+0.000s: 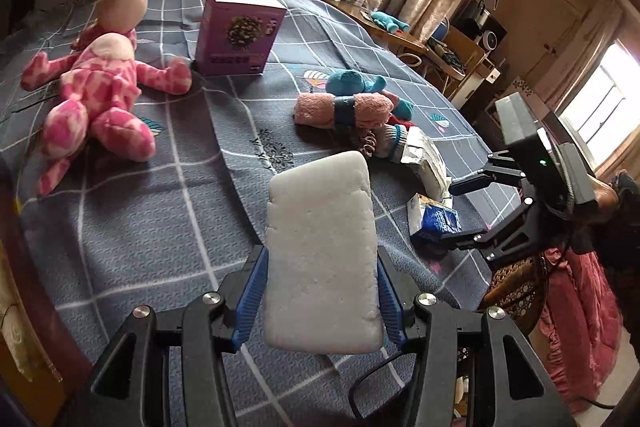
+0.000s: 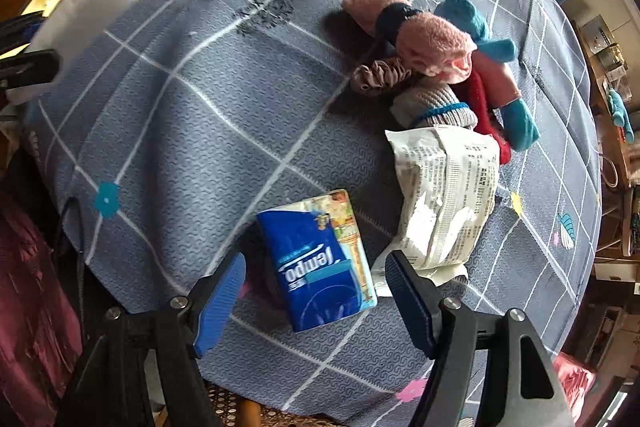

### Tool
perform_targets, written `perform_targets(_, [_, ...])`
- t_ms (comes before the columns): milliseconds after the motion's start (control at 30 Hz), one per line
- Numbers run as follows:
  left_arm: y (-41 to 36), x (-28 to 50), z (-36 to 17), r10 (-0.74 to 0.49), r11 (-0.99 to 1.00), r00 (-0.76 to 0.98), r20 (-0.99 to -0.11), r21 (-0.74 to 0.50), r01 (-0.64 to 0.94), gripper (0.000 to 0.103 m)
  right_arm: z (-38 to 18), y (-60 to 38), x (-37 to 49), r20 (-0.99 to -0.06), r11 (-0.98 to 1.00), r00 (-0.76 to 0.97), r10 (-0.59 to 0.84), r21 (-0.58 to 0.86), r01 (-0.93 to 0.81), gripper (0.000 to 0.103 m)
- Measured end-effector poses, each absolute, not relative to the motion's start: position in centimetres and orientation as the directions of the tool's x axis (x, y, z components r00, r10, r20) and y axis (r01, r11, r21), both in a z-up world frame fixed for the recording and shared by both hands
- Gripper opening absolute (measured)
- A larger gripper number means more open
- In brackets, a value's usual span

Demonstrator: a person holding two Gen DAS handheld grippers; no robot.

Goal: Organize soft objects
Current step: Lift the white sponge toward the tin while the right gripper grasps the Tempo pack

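White foam fills my left view: the left gripper [image 1: 322,291] pinches a white sponge block [image 1: 320,247] by its long edges, both blue pads pressed flat against its sides, so the soft slab stands out along the fingers without sagging. I judge this edge grip is chosen because the block is too wide to take any other way.

My right gripper [image 2: 316,297] points down at the surface [image 2: 180,131], jaws spread and touching nothing. The blue tissue pack [image 2: 320,259] lies between the pads, clear of both, so I read this as lining up to close on it. Gripped across its narrow width, the pack should compress a little.

At about 1 o'clock from the pack lies a crumpled white wrapper [image 2: 444,195], almost touching the right pad; it could get caught in the closing. Further out at 1 o'clock is a heap of soft things: a pink rolled towel [image 2: 416,35] with a dark band, a brown scrunchie [image 2: 378,75], a grey sock [image 2: 436,105] and a teal and pink toy [image 2: 492,67], all touching.

At 11 o'clock sits a pink plush [image 1: 100,83], beside a purple box [image 1: 240,31] standing upright. Where the soft things should end up I cannot tell.
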State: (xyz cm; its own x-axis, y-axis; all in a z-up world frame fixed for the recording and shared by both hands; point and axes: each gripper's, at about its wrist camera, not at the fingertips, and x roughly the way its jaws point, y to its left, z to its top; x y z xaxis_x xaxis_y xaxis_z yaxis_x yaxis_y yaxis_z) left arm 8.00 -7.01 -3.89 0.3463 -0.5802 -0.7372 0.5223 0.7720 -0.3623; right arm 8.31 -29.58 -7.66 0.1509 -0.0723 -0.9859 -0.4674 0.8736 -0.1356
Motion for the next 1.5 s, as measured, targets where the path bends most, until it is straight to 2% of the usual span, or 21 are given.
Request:
perform_targets(233, [-4.4,6.7,-3.1,-0.599,0.776,0.377,-0.707,-0.394,0.493,0.053,-10.1,-29.9,9.8,-0.996,0.885,0.048,-0.073,-0.086,-0.458,0.073])
perform_targets(300, [-4.1,6.5,-2.9,-0.601,0.776,0.384,-0.7,-0.399,0.488,0.053,-10.7,-29.6,9.8,-0.996,0.881,0.033,-0.082,-0.088,-0.465,0.058])
perform_targets(533, [-2.0,5.6,-2.2,-0.601,0.788,0.425,-0.677,-0.41,0.46,0.053,-7.0,-27.4,8.8,-0.975,0.881,0.206,-0.086,-0.171,-0.441,0.057])
perform_targets(733, [1.4,4.9,-0.9,-0.565,0.823,0.501,-0.656,-0.404,0.399,0.053,-3.1,-23.3,8.1,-0.929,0.917,0.355,0.101,-0.052,-0.395,0.057])
perform_targets(867, [6.7,4.6,0.4,-0.503,0.862,0.586,-0.635,-0.419,0.285,0.053,-4.5,-19.1,8.2,-0.915,0.906,0.361,0.181,0.012,-0.424,0.057])
perform_targets(967, [12.1,4.7,0.5,-0.413,0.89,0.648,-0.64,-0.435,0.137,0.053,-6.5,-16.4,8.5,-0.921,0.907,0.337,0.194,0.036,-0.421,0.057])
perform_targets(1233, [24.5,6.6,-3.2,-0.152,0.851,0.648,-0.747,-0.433,-0.299,0.053,-9.7,-14.1,8.7,-0.933,0.913,0.337,0.128,-0.022,-0.407,0.056])
perform_targets(1500, [26.4,10.3,-4.6,-0.1,0.826,0.619,-0.779,-0.412,-0.385,0.054,-10.0,-14.4,8.7,-0.936,0.929,0.317,0.151,0.025,-0.37,0.055])
